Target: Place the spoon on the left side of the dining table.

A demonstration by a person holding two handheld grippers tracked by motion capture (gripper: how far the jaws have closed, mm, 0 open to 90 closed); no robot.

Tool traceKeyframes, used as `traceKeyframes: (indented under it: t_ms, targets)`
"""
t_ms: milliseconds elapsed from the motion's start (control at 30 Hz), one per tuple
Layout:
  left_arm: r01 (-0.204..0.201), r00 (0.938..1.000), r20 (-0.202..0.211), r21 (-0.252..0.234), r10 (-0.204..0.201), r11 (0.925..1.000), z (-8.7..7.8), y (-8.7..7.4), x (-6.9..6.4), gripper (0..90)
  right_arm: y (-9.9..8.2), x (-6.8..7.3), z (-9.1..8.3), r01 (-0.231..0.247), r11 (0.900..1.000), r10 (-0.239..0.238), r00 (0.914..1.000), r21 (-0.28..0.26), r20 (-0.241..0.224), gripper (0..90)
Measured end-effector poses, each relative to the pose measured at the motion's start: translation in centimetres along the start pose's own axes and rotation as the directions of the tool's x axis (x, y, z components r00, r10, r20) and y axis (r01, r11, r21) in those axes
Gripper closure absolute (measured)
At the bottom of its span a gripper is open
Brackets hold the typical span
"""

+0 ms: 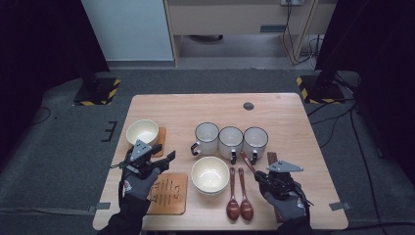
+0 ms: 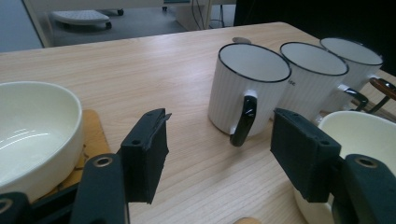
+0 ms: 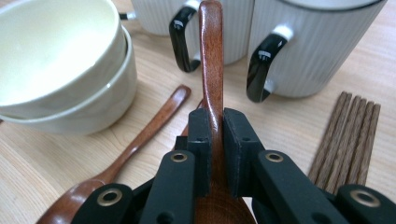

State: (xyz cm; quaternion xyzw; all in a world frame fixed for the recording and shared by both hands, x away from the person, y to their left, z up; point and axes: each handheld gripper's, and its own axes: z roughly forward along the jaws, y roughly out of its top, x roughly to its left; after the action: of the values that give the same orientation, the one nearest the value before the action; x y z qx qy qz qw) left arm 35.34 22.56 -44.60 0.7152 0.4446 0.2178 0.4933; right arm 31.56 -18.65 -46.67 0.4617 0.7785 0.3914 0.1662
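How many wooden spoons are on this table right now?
3. Two spoons lie side by side near the front edge, left one and right one. The third spoon is clamped in the right gripper, by the mugs. None seem hidden.

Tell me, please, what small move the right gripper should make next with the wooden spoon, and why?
Probably lift it a little, straight up. The right gripper is already shut on the wooden spoon at its handle, so the grasp looks done. The mugs and the stacked bowls stand close by, so a short rise first should clear them before any sideways carry.
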Motion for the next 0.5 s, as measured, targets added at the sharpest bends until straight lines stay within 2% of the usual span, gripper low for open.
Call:
traceKeyframes:
  t_ms: [500]
  targets:
    - [0.006,0.9988,0.049,-0.023,-0.005,0.9997,0.3,0.9,-1.5,35.3,2.0,0.6,-1.0,0.028,0.9952,-0.031,0.9991,-0.094,-0.03,81.6]
